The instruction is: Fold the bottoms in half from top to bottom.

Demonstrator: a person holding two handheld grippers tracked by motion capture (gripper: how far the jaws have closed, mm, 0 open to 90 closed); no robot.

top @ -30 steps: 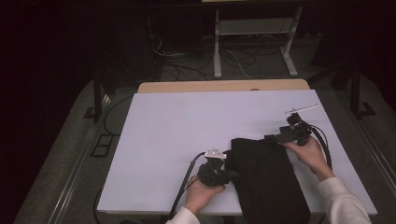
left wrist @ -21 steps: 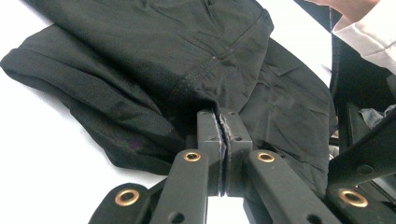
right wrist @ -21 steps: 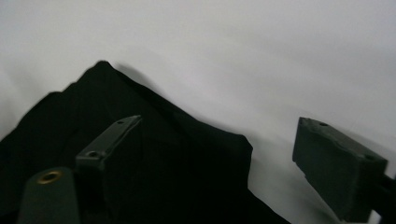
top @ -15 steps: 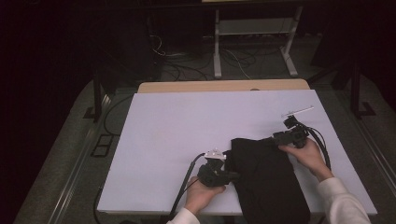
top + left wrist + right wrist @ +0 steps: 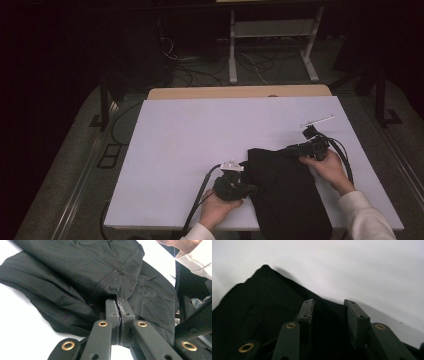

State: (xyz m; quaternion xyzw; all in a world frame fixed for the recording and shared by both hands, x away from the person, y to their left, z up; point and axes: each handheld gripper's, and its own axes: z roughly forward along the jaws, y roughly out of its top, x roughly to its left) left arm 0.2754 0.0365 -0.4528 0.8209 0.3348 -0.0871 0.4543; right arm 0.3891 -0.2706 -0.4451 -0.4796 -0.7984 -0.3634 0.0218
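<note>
A black garment (image 5: 285,195) lies crumpled on the white table (image 5: 200,135) at the near right, its near end hanging over the front edge. My left gripper (image 5: 251,189) is at the garment's left edge; in the left gripper view its jaws (image 5: 119,305) are pressed together on a fold of the black cloth (image 5: 75,270). My right gripper (image 5: 291,149) is at the garment's far right corner. Its jaws (image 5: 329,306) have just been closing and still stand apart, with the edge of the cloth (image 5: 262,305) between them.
A thin white stick (image 5: 317,120) lies on the table just beyond the right gripper. Cables trail from both grippers across the table. A wooden strip (image 5: 240,92) borders the far edge, and a metal stand (image 5: 270,35) and floor cables lie beyond.
The right gripper has dropped a little onto the garment's far right corner and its jaws have narrowed. The left gripper and the garment have stayed put.
</note>
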